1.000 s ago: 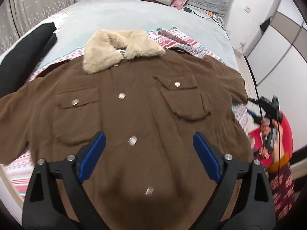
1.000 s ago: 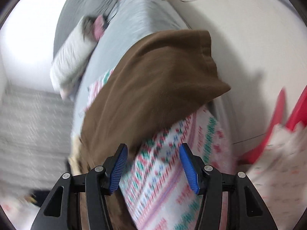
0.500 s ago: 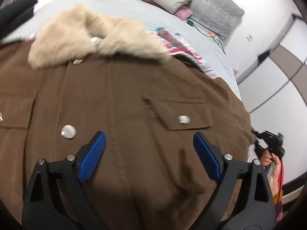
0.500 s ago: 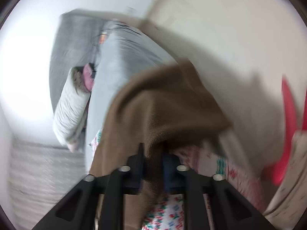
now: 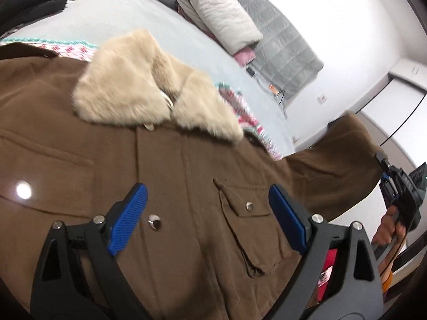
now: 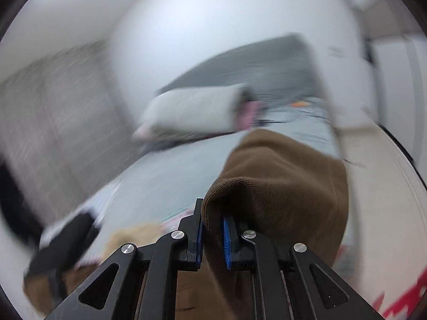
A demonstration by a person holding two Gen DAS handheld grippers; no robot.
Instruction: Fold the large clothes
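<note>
Folding sleeve inward | right hand-held gripper point(image 6: 212, 236) clenched on brown jacket sleeve point(image 5: 339, 165), lifted off bed point(image 5: 149, 26) | left hand-held gripper point(image 5: 208, 218) spread wide, hovering over fur-collared brown jacket point(image 5: 133, 165) chest | sleeve axis points toward jacket centre, right nearer

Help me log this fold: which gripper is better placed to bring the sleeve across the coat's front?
Right. The right gripper is shut on the brown fabric sleeve, lifted off the bed. The left gripper hangs open over the brown fur-collared coat, gripping nothing.
</note>
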